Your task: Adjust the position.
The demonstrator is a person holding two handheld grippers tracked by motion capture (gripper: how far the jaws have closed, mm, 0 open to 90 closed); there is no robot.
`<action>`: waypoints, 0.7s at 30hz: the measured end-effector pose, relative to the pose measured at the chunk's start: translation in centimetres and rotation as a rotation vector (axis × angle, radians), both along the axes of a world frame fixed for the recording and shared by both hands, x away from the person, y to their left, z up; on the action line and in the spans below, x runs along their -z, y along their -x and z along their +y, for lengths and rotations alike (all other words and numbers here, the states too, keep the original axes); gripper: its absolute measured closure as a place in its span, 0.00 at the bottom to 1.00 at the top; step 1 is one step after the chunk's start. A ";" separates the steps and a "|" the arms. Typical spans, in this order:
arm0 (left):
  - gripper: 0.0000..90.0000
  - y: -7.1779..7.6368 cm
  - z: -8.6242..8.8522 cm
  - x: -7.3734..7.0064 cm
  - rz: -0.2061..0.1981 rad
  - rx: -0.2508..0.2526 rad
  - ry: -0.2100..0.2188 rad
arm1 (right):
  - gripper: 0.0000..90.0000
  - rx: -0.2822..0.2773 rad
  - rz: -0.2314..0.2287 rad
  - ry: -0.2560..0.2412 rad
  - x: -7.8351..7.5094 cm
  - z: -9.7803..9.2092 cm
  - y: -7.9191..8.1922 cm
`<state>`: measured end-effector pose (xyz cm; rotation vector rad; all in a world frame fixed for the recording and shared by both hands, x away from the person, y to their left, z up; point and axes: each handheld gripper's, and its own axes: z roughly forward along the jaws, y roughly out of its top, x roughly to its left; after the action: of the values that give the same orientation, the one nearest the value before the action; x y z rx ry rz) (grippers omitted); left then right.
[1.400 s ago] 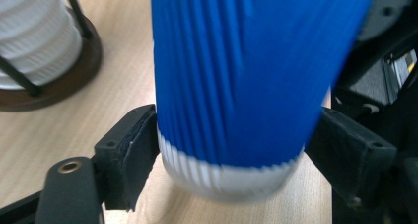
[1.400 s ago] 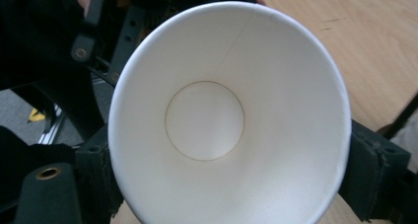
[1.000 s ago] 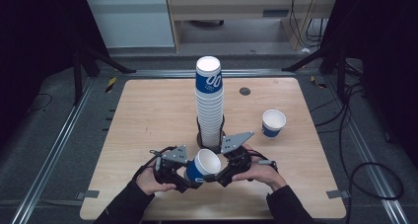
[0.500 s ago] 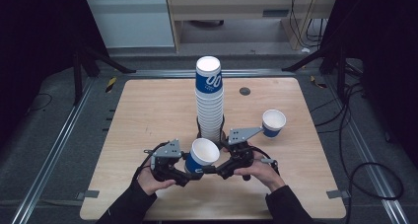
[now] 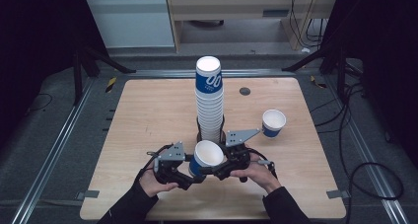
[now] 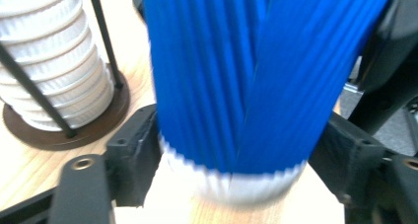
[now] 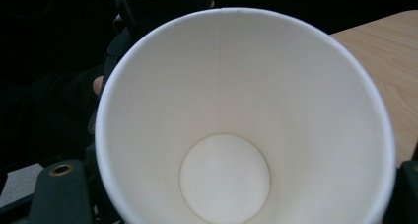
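The blue paper cup (image 5: 206, 157) is held above the near edge of the worktop (image 5: 148, 110), just in front of the tall stack of cups (image 5: 209, 100) that stands in a wire holder (image 5: 212, 134). The left gripper (image 5: 183, 169) has its fingers (image 6: 133, 160) closed on the cup's lower wall, one on each side near the white base band. The right gripper (image 5: 223, 165) meets the cup from the opposite side; its camera looks straight into the open mouth, and its fingers (image 7: 59, 194) appear to sit at the rim, though whether they clamp it cannot be told from this angle. The step in hand is judged to be a transfer or separation between the two grippers. To do it well, keep the left grip low on the stiff base band, avoid squeezing the thin wall out of round, and pull along the cup's axis rather than sideways. Keep clear of the stack, which could topple if nudged. A second single cup (image 5: 273, 123) stands upright to the right, well apart.
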<state>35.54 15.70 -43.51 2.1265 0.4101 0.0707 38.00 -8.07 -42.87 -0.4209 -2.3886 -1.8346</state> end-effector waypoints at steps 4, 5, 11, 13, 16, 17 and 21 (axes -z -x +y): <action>0.23 -0.3 0.6 0.2 -0.002 -0.028 -0.019 | 0.23 0.047 -0.023 -0.006 -0.7 -1.2 -0.2; 0.23 -0.4 0.8 0.3 0.000 -0.033 -0.023 | 0.23 0.064 -0.030 -0.006 -0.8 -1.6 -0.3; 0.21 -1.5 2.7 0.4 0.013 -0.124 -0.018 | 0.23 0.181 -0.052 0.021 -1.4 -3.4 -0.6; 0.21 -1.7 3.2 0.3 0.011 -0.158 -0.012 | 0.23 0.219 -0.059 0.041 -1.4 -3.9 -0.8; 0.20 -2.2 3.9 0.3 0.014 -0.220 -0.001 | 0.23 0.268 -0.061 0.063 -1.4 -4.5 -0.9; 0.20 -2.3 4.2 0.3 0.015 -0.239 0.004 | 0.23 0.285 -0.068 0.074 -1.4 -4.7 -1.0; 0.20 -2.6 5.1 0.2 0.017 -0.287 0.019 | 0.23 0.340 -0.077 0.104 -1.5 -5.5 -1.0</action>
<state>38.17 20.83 -43.71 2.0371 0.7215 0.2127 39.02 -13.53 -41.38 -0.8276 -2.6043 -1.8870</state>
